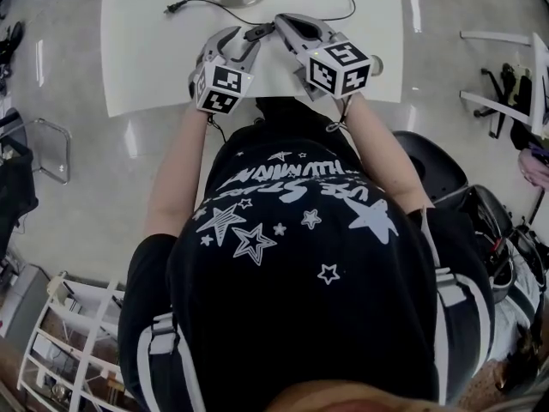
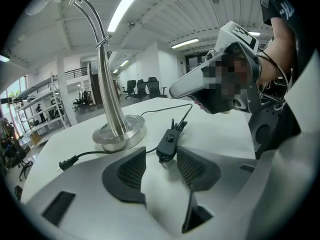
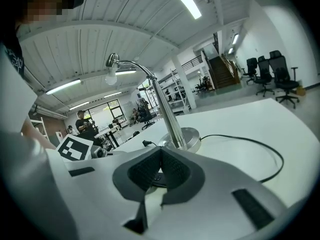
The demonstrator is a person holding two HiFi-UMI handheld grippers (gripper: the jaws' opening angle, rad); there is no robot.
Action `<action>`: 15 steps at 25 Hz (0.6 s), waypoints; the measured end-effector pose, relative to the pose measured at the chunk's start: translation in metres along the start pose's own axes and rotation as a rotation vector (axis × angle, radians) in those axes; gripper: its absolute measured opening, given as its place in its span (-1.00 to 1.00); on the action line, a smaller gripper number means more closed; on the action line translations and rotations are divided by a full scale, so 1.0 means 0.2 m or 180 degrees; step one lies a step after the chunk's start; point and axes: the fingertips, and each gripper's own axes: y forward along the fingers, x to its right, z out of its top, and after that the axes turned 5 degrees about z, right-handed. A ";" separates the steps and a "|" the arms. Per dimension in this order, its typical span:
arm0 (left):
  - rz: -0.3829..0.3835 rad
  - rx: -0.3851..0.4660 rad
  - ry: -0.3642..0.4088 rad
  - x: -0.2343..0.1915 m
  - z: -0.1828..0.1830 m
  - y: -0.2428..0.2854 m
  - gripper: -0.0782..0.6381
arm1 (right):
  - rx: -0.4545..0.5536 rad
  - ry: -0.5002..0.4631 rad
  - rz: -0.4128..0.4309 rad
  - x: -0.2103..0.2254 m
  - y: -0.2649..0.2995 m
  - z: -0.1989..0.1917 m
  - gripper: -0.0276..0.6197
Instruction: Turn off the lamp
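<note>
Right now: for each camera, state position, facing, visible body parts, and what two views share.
Head view: on the head, facing steeply down at the table; shirt, forearms, left gripper, right gripper.
Left gripper view: on that gripper, facing the inline switch between its open jaws; a forearm shows.
Right gripper view: on that gripper, facing the lamp base; jaws together, shirt edge.
Shared: both gripper views show the lamp base.
</note>
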 end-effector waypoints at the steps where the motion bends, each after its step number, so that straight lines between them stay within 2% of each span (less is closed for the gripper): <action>1: -0.0017 -0.0007 0.0014 0.00 0.00 0.01 -0.21 | -0.0007 0.0006 -0.0003 0.01 0.00 0.00 -0.90; 6: -0.0178 -0.0051 0.0090 0.04 -0.01 0.03 -0.21 | -0.0080 0.0006 0.0008 0.00 0.01 -0.03 -0.90; 9: -0.0236 -0.0058 0.0135 0.04 -0.02 0.02 -0.35 | -0.0145 -0.0007 0.0052 -0.02 0.03 -0.05 -0.90; 15: -0.0269 -0.0069 0.0109 0.05 -0.01 0.04 -0.41 | -0.0475 -0.0049 0.0246 -0.05 0.09 -0.11 -0.90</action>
